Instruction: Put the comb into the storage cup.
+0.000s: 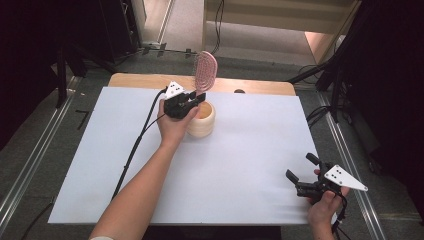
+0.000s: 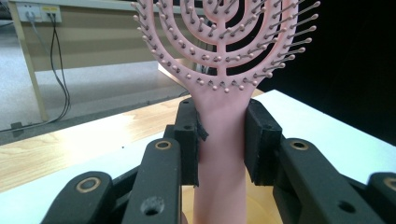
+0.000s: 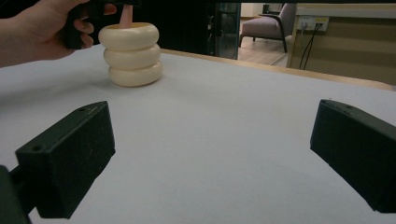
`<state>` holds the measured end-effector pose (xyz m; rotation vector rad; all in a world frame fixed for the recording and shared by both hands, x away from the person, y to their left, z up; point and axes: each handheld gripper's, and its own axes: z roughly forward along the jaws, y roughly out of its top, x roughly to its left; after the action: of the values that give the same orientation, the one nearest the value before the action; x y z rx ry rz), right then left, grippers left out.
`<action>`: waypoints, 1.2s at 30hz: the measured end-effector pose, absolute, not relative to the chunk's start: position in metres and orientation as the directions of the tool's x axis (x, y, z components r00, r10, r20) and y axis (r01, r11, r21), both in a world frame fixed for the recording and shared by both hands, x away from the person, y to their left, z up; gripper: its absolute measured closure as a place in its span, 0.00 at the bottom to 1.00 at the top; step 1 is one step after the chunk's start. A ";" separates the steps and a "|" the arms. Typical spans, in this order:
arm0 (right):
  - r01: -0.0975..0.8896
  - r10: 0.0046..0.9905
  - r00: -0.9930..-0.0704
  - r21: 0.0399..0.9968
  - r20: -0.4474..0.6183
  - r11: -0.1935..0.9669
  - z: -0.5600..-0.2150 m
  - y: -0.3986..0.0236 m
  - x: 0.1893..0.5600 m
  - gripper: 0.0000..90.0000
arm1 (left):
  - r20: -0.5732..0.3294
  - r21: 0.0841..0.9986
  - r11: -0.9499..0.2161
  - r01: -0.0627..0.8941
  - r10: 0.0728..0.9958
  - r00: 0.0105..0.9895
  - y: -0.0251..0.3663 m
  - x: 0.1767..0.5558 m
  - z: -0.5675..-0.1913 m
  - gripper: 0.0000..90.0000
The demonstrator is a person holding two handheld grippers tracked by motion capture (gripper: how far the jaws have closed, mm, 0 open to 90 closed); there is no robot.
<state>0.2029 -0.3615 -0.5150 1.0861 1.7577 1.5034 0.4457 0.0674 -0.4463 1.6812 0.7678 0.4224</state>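
We see the left gripper (image 1: 199,99) held over the far middle of the white table sheet (image 1: 250,165), its black jaws clamped on the handle of a pink plastic hairbrush with an open, looped head and ball-tipped bristles (image 1: 205,71). In the left gripper view the foam pads (image 2: 188,140) press on both sides of the pink handle, just below the head, and the brush stands upright. Its lower end hangs just over or inside the mouth of a cream ribbed holder shaped like three stacked rings (image 1: 201,120); we cannot tell whether it touches. The right gripper (image 1: 301,175) rests near the table's near right corner, well apart, its jaws spread wide with nothing between them.
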 end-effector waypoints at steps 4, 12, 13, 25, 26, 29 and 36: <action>0.211 0.861 -0.502 0.977 0.078 0.035 -0.515 -0.361 0.203 0.00 | -0.125 0.959 -0.100 0.264 0.687 0.716 0.067 0.446 -0.450 0.79; 0.210 0.861 -0.502 0.977 0.078 0.035 -0.515 -0.361 0.203 0.00 | -0.117 0.955 -0.125 0.270 0.677 0.727 0.066 0.444 -0.453 0.79; 0.210 0.861 -0.503 0.977 0.079 0.033 -0.515 -0.361 0.203 0.00 | -0.114 0.954 -0.130 0.270 0.677 0.727 0.066 0.444 -0.454 0.79; 0.208 0.862 -0.502 0.977 0.074 0.038 -0.515 -0.361 0.203 0.00 | -0.104 0.947 -0.155 0.282 0.681 0.725 0.067 0.441 -0.460 0.79; 0.208 0.862 -0.502 0.977 0.074 0.037 -0.515 -0.361 0.203 0.00 | -0.099 0.946 -0.162 0.281 0.682 0.725 0.067 0.441 -0.460 0.79; 0.211 0.861 -0.502 0.977 0.077 0.035 -0.515 -0.361 0.203 0.00 | -0.090 0.945 -0.174 0.277 0.677 0.731 0.066 0.441 -0.461 0.79; 0.210 0.861 -0.502 0.977 0.079 0.033 -0.515 -0.362 0.203 0.00 | -0.062 0.942 -0.202 0.269 0.681 0.730 0.065 0.438 -0.460 0.79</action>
<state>0.2030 -0.3615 -0.5151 1.0865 1.7571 1.5047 0.4381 0.0654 -0.4603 1.7826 0.7479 0.4465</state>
